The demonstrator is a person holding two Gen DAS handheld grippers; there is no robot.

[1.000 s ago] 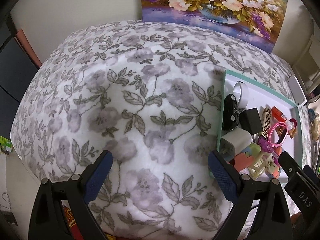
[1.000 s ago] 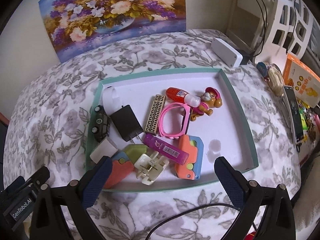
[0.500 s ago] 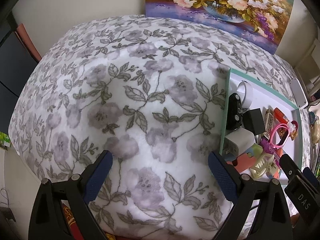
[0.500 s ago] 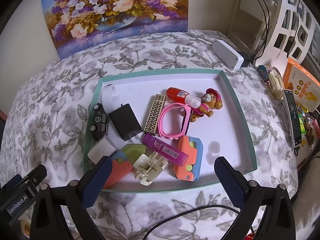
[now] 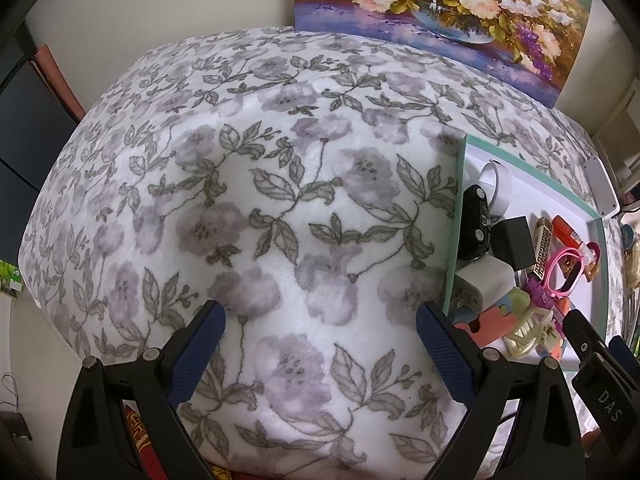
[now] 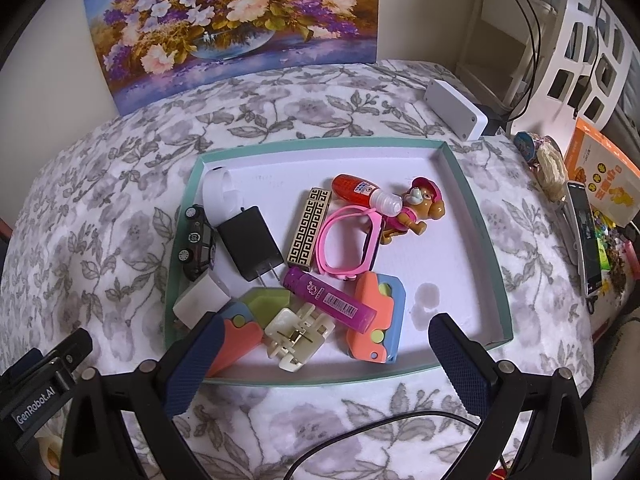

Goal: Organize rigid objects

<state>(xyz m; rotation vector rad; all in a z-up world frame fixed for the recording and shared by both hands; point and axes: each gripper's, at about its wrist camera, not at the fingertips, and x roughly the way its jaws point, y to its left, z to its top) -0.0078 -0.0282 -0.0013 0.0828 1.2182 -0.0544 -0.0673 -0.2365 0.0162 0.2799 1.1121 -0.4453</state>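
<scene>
A teal-rimmed white tray (image 6: 496, 272) on the floral cloth holds several small objects: a black charger (image 6: 250, 242), a white charger (image 6: 200, 300), a black toy car (image 6: 196, 240), a gold patterned bar (image 6: 309, 230), pink glasses (image 6: 350, 242), a purple tube (image 6: 328, 300), a cream hair clip (image 6: 298, 332), a red bottle (image 6: 360, 190) and a toy dog (image 6: 420, 210). My right gripper (image 6: 324, 328) is open and empty above the tray's near edge. My left gripper (image 5: 320, 316) is open and empty over bare cloth, left of the tray (image 5: 456, 216).
A flower painting (image 6: 232, 20) leans on the wall behind. A white box (image 6: 456, 110) lies past the tray's far right corner. Books, a phone and clutter (image 6: 592, 208) sit at the right. A black cable (image 6: 380, 428) crosses the cloth near me.
Both views have shifted slightly; the tray appears a little lower and closer in the right wrist view. Nothing was grasped or moved in the tray.
</scene>
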